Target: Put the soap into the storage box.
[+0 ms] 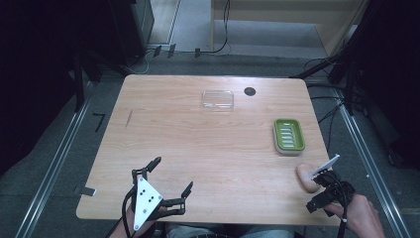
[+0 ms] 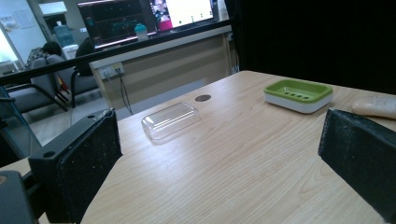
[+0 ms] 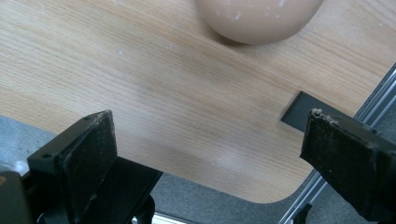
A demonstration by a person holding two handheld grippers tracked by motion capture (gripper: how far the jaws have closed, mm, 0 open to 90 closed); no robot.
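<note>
Two open grippers, left gripper [image 1: 171,174] and right gripper [image 3: 210,154]; one soap [image 1: 307,177].

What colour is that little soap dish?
The soap dish is lime green on a white base, clearest in the left gripper view.

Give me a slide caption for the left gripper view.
Open left tongs face a clear lid, green soap dish and tan soap bar.

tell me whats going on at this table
A person sits at a wooden table with a claw in each hand, and neither one holds anything. The right claw is open, right next to a tan bar of soap near the table's right edge. The left claw is open too, over bare wood. A green soap dish sits just beyond the soap, with its clear lid lying apart, farther back.
</note>
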